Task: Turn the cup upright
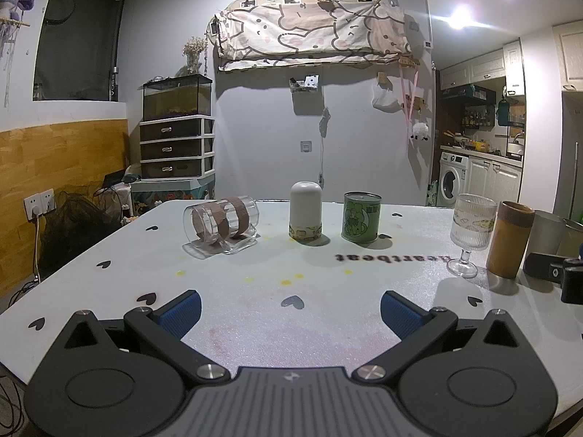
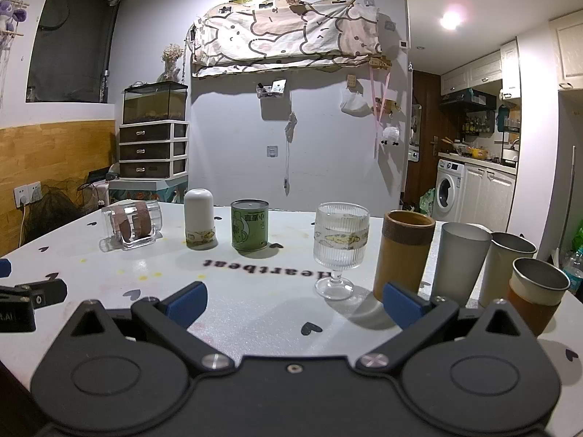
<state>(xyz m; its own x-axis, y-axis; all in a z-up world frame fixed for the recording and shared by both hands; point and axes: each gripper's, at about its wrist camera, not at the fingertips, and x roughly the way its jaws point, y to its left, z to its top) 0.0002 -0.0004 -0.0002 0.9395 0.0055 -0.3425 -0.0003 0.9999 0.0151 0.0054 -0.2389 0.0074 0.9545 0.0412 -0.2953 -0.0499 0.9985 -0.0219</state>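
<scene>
1. A white worktop (image 1: 255, 313) printed with small dark hearts and the word "heartbeat" is seen in a lived-in room, with a fish tank (image 1: 177, 100) on a drawer unit (image 1: 176, 147) at the back wall and a washing machine (image 1: 453, 178) in the kitchen beyond.
2. A row of vessels is lined up across the worktop: a white cup (image 1: 306, 215) set mouth down, a green tin (image 1: 362, 216), a ribbed goblet (image 1: 470, 233) and a brown tumbler (image 1: 510, 242).
3. The cup to be righted, a clear cup (image 1: 222, 225) banded with brown tape, is found lying on its side at the far left of the row, well apart from both tools.
4. The left tongs (image 1: 290, 307) are held wide open and empty, short of the clear cup.
5. The right tongs (image 2: 295, 302) are likewise spread wide, gripping nothing, near the goblet.
6. A sound grasp is judged to need the body pinched across the taped bands, then tipped slowly, as the smooth wall looks slippery.
</scene>
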